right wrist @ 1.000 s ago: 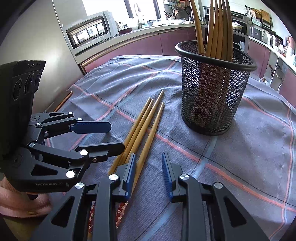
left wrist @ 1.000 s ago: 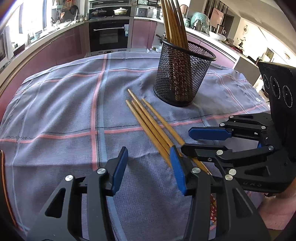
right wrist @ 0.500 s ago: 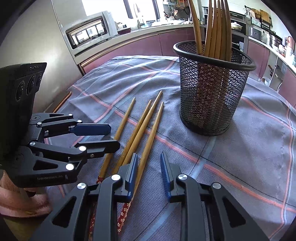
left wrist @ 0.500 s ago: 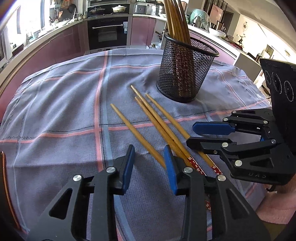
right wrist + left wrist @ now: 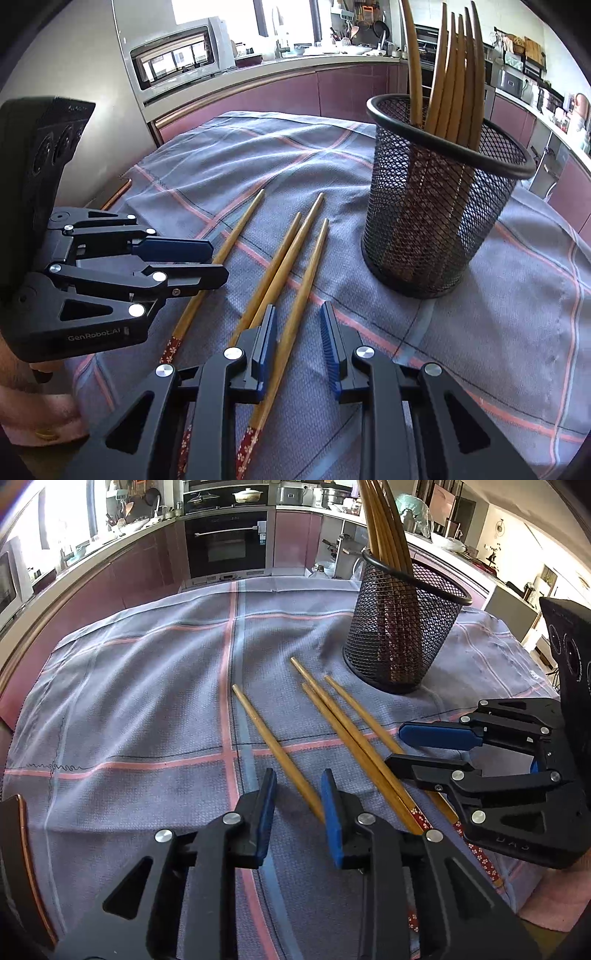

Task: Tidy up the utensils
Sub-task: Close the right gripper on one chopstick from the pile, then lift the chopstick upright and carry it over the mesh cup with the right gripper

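Since the earliest frame we note one chopstick (image 5: 275,748) parted from its bundle and lying alone to their left, and our left gripper (image 5: 298,808) narrowed around it.

Item, cloth (image 5: 129,686): grey-blue with pink checks, spread over the table, bearing everything listed.

Item, left gripper: jaws closing, blue pads either side of the lone chopstick's near end. Its tip runs against the right pad (image 5: 332,812); the left pad stands clear of it, so nothing is pinched yet. In the right wrist view we see this gripper (image 5: 218,262) from the side, low over that chopstick (image 5: 225,251).

Item, lone chopstick: flat on the cloth, slanting away up-left, apart from the others.

Item, three chopsticks (image 5: 343,731): flat, close together, roughly parallel, their far ends near the cup's base, their red flowered ends toward us.

Item, right gripper (image 5: 298,332): jaws a narrow gap apart, unpressed. One of the three (image 5: 295,295) passes between the pads, just beside the left one; we cannot tell whether it touches. The other two lie under its left finger. From the left wrist this gripper (image 5: 397,749) sits over the three.

Item, mesh cup (image 5: 402,635): black, upright, beyond the loose sticks, already holding a sheaf of chopsticks (image 5: 454,74) standing on end.
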`<state>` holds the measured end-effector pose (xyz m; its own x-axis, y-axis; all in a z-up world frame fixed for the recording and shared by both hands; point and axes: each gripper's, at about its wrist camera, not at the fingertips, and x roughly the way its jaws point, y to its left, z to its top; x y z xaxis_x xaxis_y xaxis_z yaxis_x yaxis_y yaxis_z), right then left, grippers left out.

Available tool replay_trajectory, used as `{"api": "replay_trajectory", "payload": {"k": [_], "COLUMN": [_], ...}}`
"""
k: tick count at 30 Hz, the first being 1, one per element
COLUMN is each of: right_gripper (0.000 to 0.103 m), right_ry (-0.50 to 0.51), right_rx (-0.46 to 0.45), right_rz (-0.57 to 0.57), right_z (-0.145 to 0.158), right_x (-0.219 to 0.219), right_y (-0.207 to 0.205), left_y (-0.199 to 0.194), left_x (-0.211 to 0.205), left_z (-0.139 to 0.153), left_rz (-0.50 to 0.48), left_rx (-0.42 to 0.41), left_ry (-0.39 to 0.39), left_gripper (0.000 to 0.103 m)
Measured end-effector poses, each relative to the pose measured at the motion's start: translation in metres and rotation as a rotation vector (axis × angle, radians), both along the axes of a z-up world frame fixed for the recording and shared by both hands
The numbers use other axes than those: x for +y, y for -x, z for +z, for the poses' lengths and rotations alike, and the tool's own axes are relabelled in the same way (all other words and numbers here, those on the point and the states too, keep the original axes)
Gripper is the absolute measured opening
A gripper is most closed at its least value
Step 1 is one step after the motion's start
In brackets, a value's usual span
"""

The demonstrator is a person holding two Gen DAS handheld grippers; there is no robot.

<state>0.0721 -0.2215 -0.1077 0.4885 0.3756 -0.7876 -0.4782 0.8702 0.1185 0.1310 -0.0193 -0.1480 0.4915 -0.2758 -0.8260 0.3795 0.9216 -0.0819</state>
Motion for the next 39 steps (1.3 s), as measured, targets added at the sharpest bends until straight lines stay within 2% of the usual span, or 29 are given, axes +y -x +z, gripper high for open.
{"api": "replay_trajectory", "payload": {"k": [5,10,19,22,26,29,34,39], "right_gripper": [0.010,0.005,0.005,0.005,0.005,0.005,0.005,0.005], "right_ry": [-0.017,-0.049,-0.068,-0.085,-0.111,-0.130,-0.171,-0.235], "right_rx": [0.007,0.026,0.033,0.029,0.018,0.001,-0.030,-0.067], "right_rz": [-0.022,-0.035,-0.032,-0.029,-0.014,-0.008,0.007,0.010], "right_z": [-0.001,-0.001,0.003,0.006,0.012,0.020,0.035,0.051], "right_x": [-0.005,-0.011,-0.017,-0.017,-0.018,-0.020,-0.026,-0.042], "right_y": [-0.005,-0.006,-0.003,-0.002,0.002,0.006,0.014,0.020], "left_y": [-0.004,-0.003,0.001,-0.001,-0.003,-0.002,0.001,0.008], "left_x": [-0.003,-0.002,-0.005,-0.007,-0.009,-0.007,-0.005,0.005], "left_z": [0.000,0.000,-0.001,-0.001,-0.002,-0.002,0.002,0.021], "left_rz": [0.026,0.052,0.044,0.032,0.023,0.032,0.052,0.054], "left_rx": [-0.007,-0.004,-0.004,-0.006,-0.010,-0.009,-0.018,-0.053], "left_ry": [-0.024,-0.008,-0.023,-0.036,-0.045,-0.040,-0.023,0.027], "left_gripper": [0.016,0.008,0.008,0.017,0.017,0.008,0.007,0.007]}}
